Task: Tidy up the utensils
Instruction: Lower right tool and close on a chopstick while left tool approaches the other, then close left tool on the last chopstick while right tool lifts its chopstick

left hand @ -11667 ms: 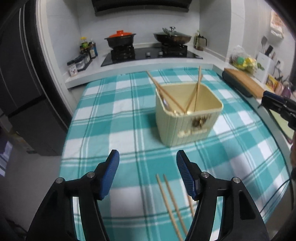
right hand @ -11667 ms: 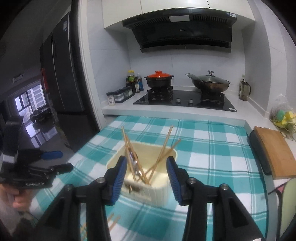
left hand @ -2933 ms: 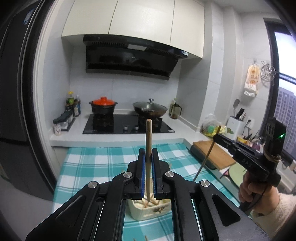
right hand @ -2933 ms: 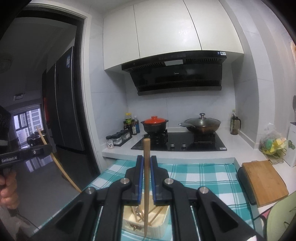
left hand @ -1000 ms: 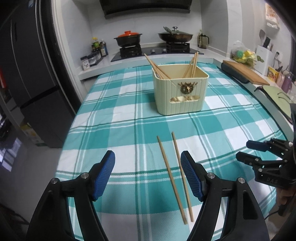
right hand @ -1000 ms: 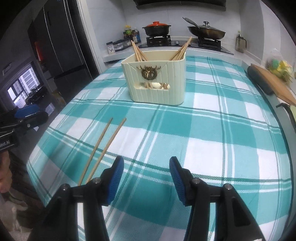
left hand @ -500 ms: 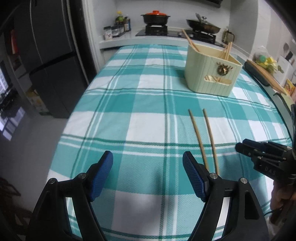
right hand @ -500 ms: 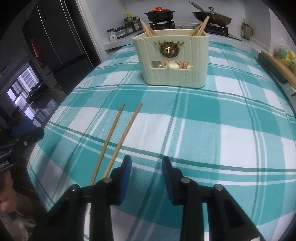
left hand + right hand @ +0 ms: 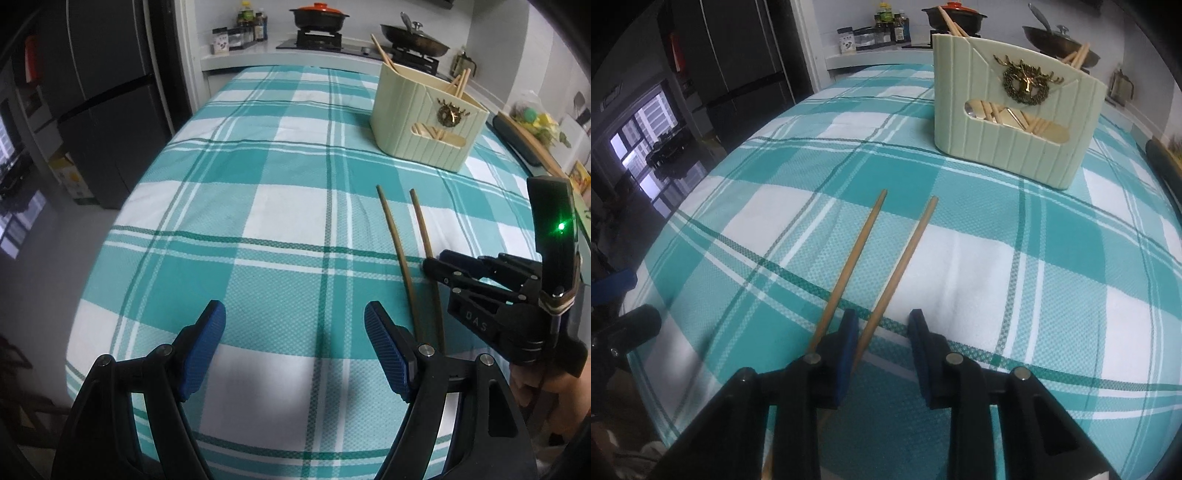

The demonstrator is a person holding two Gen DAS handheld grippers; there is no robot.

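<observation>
Two loose wooden chopsticks (image 9: 399,251) lie side by side on the teal checked tablecloth, in front of the cream utensil holder (image 9: 424,125), which has several chopsticks standing in it. My right gripper (image 9: 882,332) is low over their near ends. Its jaws are closing, and the right chopstick (image 9: 905,254) runs between them, close to the left pad with no pad pressing on it. The left chopstick (image 9: 853,254) passes outside the left finger. My left gripper (image 9: 295,325) hangs open over bare cloth, to the left of the chopsticks, with nothing between its fingers. The right gripper (image 9: 430,264) is at its right.
The table edge (image 9: 110,229) drops off at the left toward a dark fridge (image 9: 103,92). Behind the table a counter carries a stove with a red-lidded pot (image 9: 317,14) and a wok (image 9: 413,37). A cutting board (image 9: 528,136) lies at the far right.
My right gripper has moved forward and down to the two chopsticks, and its jaws have narrowed around one. The left gripper sank and stayed open beside them.
</observation>
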